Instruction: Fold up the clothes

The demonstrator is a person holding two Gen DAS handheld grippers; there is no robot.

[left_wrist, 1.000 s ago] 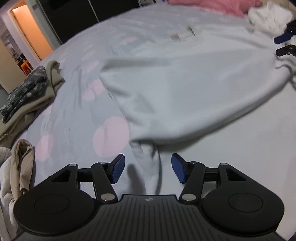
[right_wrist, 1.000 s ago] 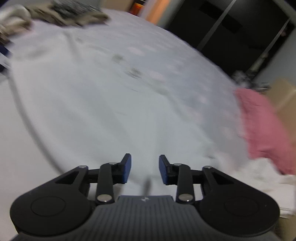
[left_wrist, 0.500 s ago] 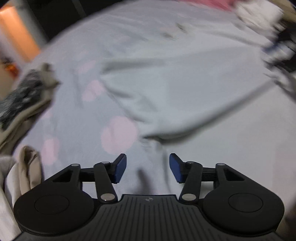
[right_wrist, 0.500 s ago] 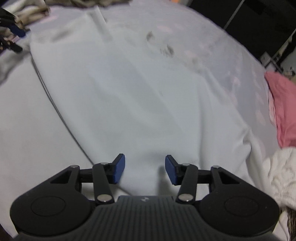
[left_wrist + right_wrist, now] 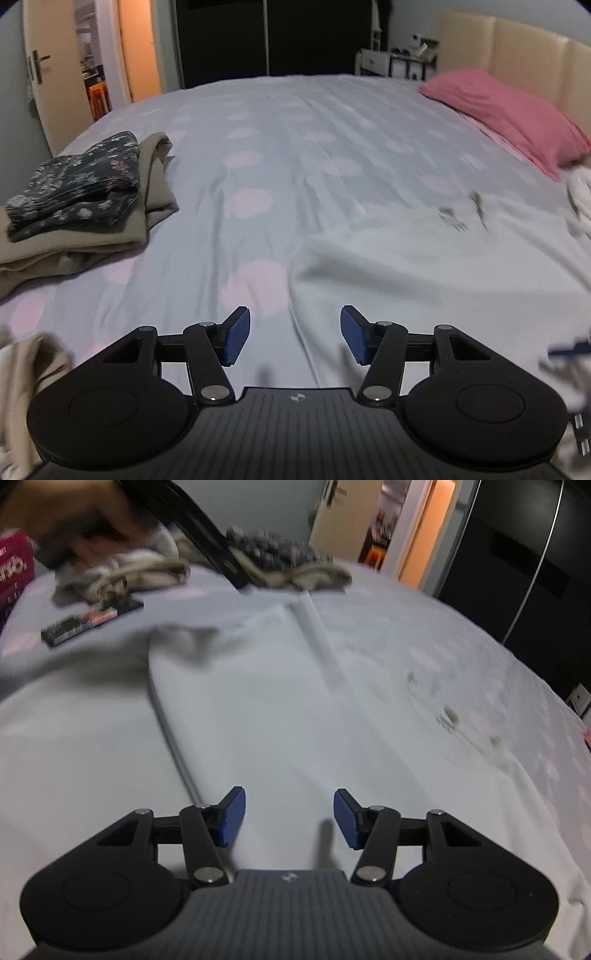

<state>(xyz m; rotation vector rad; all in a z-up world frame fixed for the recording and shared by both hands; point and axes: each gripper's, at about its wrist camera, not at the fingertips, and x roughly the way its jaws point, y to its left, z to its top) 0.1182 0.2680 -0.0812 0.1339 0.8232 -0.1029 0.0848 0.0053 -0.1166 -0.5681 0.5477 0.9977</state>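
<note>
The white garment (image 5: pixel 280 716) lies spread flat on the bed (image 5: pixel 295 122), under both tools. The left gripper (image 5: pixel 294 334) and right gripper (image 5: pixel 289 818) have their jaws wide apart, holding nothing. It looks mid-fold — one flap already lies over. Next, a side edge needs a pinch. Its long way runs from left to right.

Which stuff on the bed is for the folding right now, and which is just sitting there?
For the folding:
- white garment, spread flat on the bed
- left hand-held gripper, open
- right hand-held gripper, open

Just sitting there:
- pink pillow
- dark flowery folded cloth on a beige one
- small dark packet
- spotted bedsheet
</note>
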